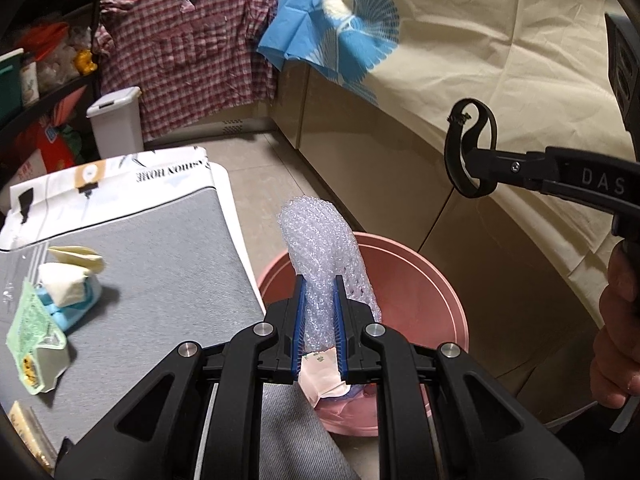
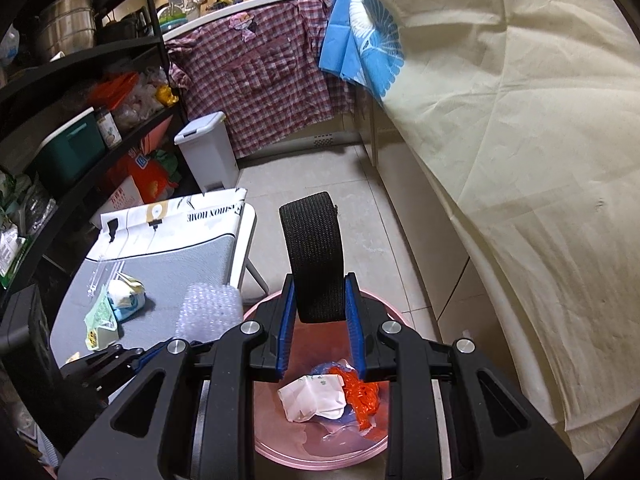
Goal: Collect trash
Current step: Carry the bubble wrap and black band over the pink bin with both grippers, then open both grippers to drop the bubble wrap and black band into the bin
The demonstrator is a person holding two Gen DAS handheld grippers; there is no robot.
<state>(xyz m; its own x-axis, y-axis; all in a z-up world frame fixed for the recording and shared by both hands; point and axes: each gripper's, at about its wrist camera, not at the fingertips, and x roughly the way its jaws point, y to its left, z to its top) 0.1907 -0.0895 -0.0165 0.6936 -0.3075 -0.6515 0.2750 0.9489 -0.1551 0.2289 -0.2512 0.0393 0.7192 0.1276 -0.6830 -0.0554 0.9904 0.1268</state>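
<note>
My left gripper (image 1: 320, 312) is shut on a roll of bubble wrap (image 1: 320, 248) and holds it over the near rim of the pink bucket (image 1: 420, 280). My right gripper (image 2: 318, 304) is shut on a loop of black webbing strap (image 2: 316, 252), held above the same bucket (image 2: 260, 444); the strap also shows at the right of the left wrist view (image 1: 472, 148). In the bucket lie white paper (image 2: 312, 396), orange plastic (image 2: 362, 394) and clear film. More trash sits on the grey table (image 1: 160, 248): a green wrapper (image 1: 32, 340), tissue on a blue pack (image 1: 68, 288).
A white pedal bin (image 2: 208, 152) stands on the tiled floor by black shelving (image 2: 80, 80). A cream sheet (image 2: 520, 160) covers the counter on the right. A printed paper bag (image 1: 120, 180) lies at the table's far end.
</note>
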